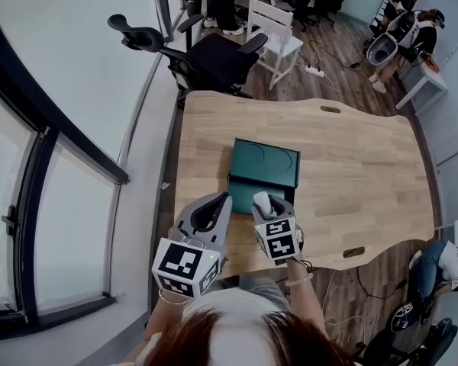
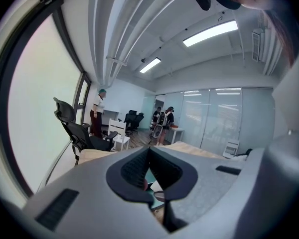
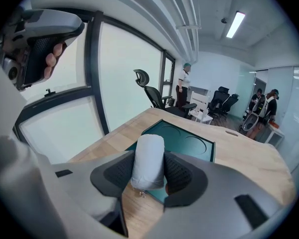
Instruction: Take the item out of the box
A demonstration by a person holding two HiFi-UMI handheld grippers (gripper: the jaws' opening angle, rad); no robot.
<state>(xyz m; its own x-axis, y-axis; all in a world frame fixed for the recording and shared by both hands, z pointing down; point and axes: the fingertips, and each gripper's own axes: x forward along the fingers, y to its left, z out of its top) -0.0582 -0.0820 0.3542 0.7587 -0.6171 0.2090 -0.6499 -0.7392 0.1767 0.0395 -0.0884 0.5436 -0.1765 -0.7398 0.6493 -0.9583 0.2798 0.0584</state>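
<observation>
Over the counter's (image 1: 366,166) near edge, my right gripper (image 3: 149,177) clamps the white roll (image 3: 148,153) just above the green box's (image 1: 263,162) near rim. Left gripper (image 1: 212,210) closed, empty. I'd grip firmly, lift clear, avoid snagging the rim.

Light wood surface (image 1: 366,181) with wavy edges is seen, with a cable slot (image 1: 330,109) cut near its far edge. Black office chair (image 1: 210,56) is parked at the far-left corner, and a white chair (image 1: 278,33) is set just beside it. Floor (image 1: 343,78) is laid in dark wood planks, and a power strip (image 1: 314,72) is left on it. Large dark-framed windows (image 1: 46,204) are set along the left side. Ceiling strip lights (image 2: 212,32) are lit. Glass partitions (image 2: 222,121) are seen beyond the far edge.
</observation>
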